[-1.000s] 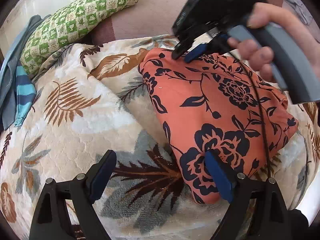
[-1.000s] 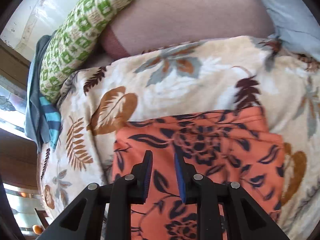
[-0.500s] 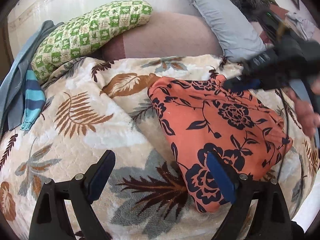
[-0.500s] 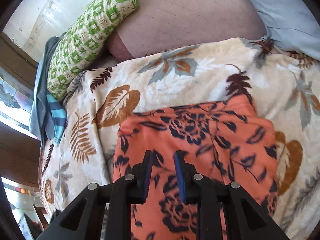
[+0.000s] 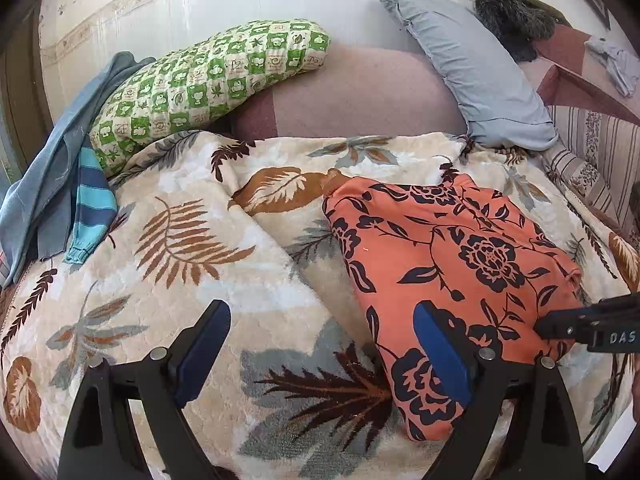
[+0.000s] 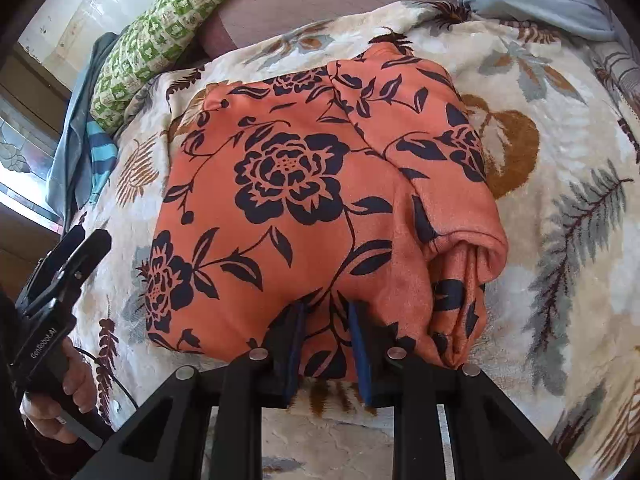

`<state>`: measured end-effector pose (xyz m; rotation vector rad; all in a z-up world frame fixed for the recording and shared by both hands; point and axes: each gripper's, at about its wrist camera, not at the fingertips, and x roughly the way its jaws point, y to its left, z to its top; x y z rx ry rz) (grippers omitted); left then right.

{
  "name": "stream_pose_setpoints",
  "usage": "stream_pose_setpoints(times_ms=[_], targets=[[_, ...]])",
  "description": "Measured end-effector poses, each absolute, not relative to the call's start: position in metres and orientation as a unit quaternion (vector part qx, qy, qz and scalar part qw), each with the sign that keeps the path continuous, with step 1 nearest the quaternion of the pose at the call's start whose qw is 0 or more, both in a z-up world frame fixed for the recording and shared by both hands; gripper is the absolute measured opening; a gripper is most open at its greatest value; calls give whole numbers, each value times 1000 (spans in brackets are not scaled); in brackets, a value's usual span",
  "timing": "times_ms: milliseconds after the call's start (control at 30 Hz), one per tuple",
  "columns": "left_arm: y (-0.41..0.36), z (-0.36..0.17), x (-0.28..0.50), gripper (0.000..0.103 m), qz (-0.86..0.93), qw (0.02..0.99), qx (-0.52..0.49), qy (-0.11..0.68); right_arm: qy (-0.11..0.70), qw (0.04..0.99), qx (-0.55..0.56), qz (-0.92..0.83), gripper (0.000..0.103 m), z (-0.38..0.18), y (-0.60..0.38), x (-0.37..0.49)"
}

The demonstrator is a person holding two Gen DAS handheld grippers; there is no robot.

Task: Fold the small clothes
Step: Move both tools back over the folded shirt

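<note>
An orange garment with dark floral print (image 5: 452,256) lies folded on a leaf-patterned blanket (image 5: 192,248); it fills the middle of the right wrist view (image 6: 304,208). My left gripper (image 5: 320,344) is open and empty, low over the blanket by the garment's near left edge. My right gripper (image 6: 326,344) has its jaws nearly closed, with the garment's near edge between the blue pads. It enters the left wrist view at the right edge (image 5: 580,326). The left gripper shows at the left of the right wrist view (image 6: 60,276).
A green checked pillow (image 5: 200,84), a grey-blue pillow (image 5: 476,68) and a pink cushion (image 5: 360,96) lie behind the blanket. Blue clothes with a striped sleeve (image 5: 64,184) lie at the far left. A dark furry item (image 5: 512,16) sits at the back right.
My right gripper has moved from the garment's far side around to its near right edge and now has the fabric between its pads. The left gripper has drawn back slightly.
</note>
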<state>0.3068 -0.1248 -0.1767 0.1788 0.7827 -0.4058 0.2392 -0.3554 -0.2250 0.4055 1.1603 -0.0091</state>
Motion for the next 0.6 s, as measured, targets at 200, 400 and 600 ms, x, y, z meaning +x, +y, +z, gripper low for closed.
stream_pose_setpoints(times_ms=[200, 400, 600], targets=[[-130, -175, 312, 94, -195, 901, 80, 379, 466, 862, 199, -8, 26, -177, -364, 234], [-135, -165, 305, 94, -195, 903, 85, 373, 430, 875, 224, -7, 56, -161, -361, 225], [-133, -146, 291, 95, -189, 908, 69, 367, 409, 885, 221, -25, 65, -144, -354, 196]])
